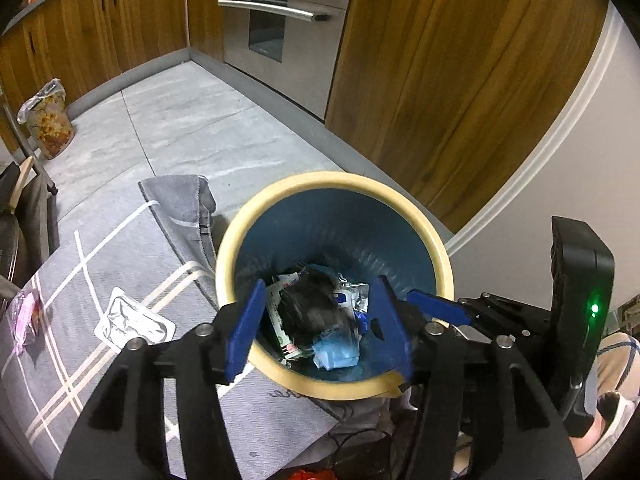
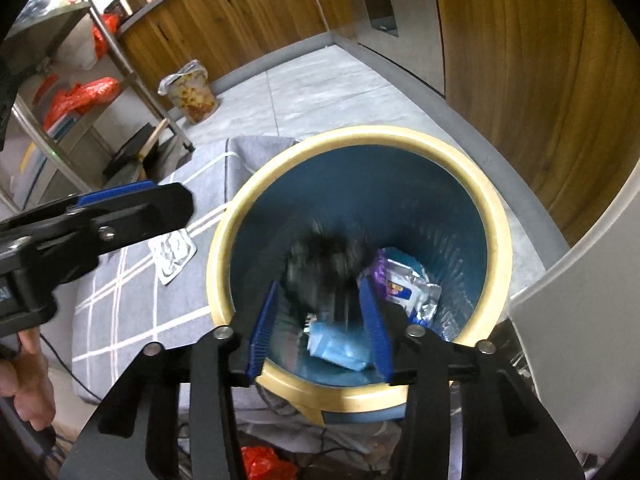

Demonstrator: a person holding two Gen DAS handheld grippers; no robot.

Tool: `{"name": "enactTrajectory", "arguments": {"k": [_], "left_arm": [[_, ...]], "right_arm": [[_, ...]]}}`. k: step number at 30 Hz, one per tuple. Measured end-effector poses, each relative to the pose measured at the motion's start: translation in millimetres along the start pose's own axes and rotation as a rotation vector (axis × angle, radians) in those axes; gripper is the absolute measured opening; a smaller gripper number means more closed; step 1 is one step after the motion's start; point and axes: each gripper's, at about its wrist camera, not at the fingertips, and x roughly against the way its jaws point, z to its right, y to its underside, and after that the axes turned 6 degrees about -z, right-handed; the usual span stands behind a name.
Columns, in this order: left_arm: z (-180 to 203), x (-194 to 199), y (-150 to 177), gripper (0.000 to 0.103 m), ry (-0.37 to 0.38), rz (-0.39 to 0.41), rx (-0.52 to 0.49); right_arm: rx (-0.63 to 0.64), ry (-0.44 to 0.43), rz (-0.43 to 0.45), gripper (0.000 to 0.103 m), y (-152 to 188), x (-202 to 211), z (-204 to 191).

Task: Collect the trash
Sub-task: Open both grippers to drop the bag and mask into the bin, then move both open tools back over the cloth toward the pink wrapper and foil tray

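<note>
A blue trash bin with a cream rim (image 1: pixel 236 232) (image 2: pixel 500 216) stands on the floor and holds several wrappers. A black crumpled object (image 1: pixel 312 308) (image 2: pixel 320 268) is motion-blurred inside the bin, free of both grippers. My left gripper (image 1: pixel 316 324) is open over the bin's near rim. My right gripper (image 2: pixel 320 324) is open just above the bin mouth, and it also shows in the left wrist view (image 1: pixel 436 306). A silver foil tray (image 1: pixel 134 320) (image 2: pixel 172 252) and a pink wrapper (image 1: pixel 26 316) lie on the grey checked cloth (image 1: pixel 80 344).
Wooden cabinets (image 1: pixel 440 80) and a steel oven (image 1: pixel 280 20) stand behind the bin. A patterned bag (image 1: pixel 48 120) sits on the tiled floor. A metal shelf rack (image 2: pixel 80 100) holds red bags at left. A white wall corner (image 2: pixel 580 320) is at right.
</note>
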Motion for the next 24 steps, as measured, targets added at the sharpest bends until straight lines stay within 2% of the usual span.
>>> {"name": "enactTrajectory", "arguments": {"k": [2,8,16,24], "left_arm": [[-4,5,1,0.068,-0.009,0.013,0.005],[-25,22,6,0.079,-0.031,0.045,0.038],[-64,48,16,0.088,-0.071,0.08,0.092],[-117,65,37,0.09,-0.143,0.074,0.137]], "right_arm": [[-0.003,-0.002,0.007,0.055,0,2,-1],[0.023,-0.006,0.034,0.068,-1,8,-10],[0.075,-0.012,0.046,0.078,-3,9,-25],[0.1,-0.022,0.043,0.08,-3,6,-42]]}}
